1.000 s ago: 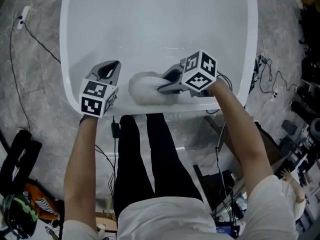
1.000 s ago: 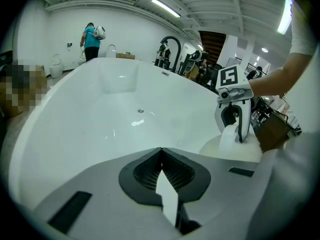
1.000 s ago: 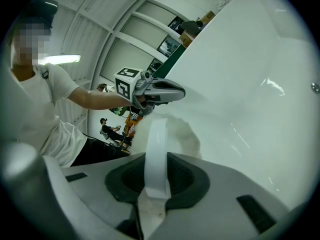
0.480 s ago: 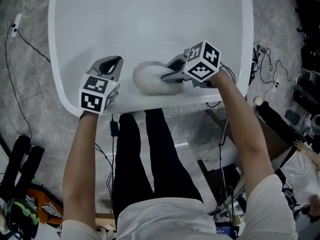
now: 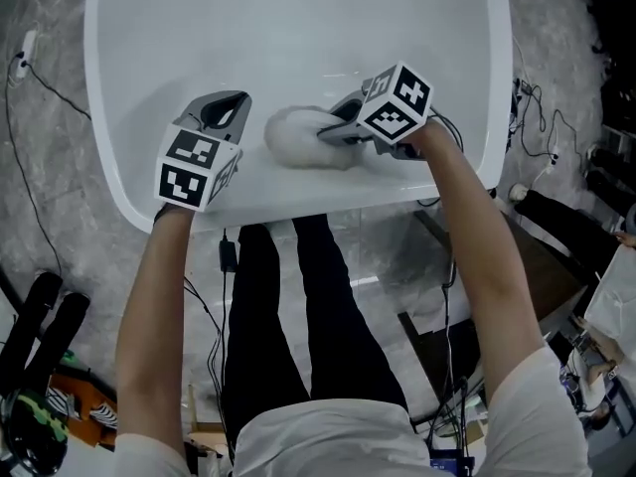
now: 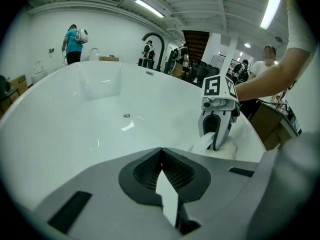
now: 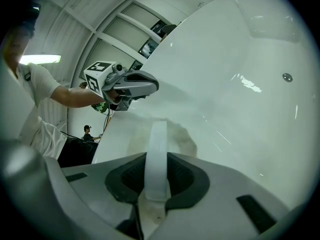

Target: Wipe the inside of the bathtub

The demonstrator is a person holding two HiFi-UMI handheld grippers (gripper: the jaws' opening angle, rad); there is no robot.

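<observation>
The white bathtub [image 5: 298, 199] fills the top of the head view; I lean over its near rim. My right gripper [image 5: 336, 131] is shut on a white cloth [image 5: 296, 137] bunched against the tub's inner wall just past the rim. In the right gripper view the cloth [image 7: 172, 136] lies flat on the white surface beyond the right gripper [image 7: 157, 134]. My left gripper [image 5: 227, 109] hovers beside the cloth on its left, jaws together and holding nothing. From the left gripper [image 6: 161, 151], the right gripper [image 6: 218, 130] and the cloth [image 6: 220, 148] show to the right.
The drain [image 6: 127, 115] sits in the tub floor farther in. A black faucet [image 6: 152, 40] stands past the far rim, with people beyond it. Cables [image 5: 40, 78] run over the grey floor to the left, and clutter [image 5: 556, 227] lies to the right of the tub.
The right gripper has pushed the cloth a little farther from the near rim into the tub. The left gripper has edged forward alongside it, still shut.
</observation>
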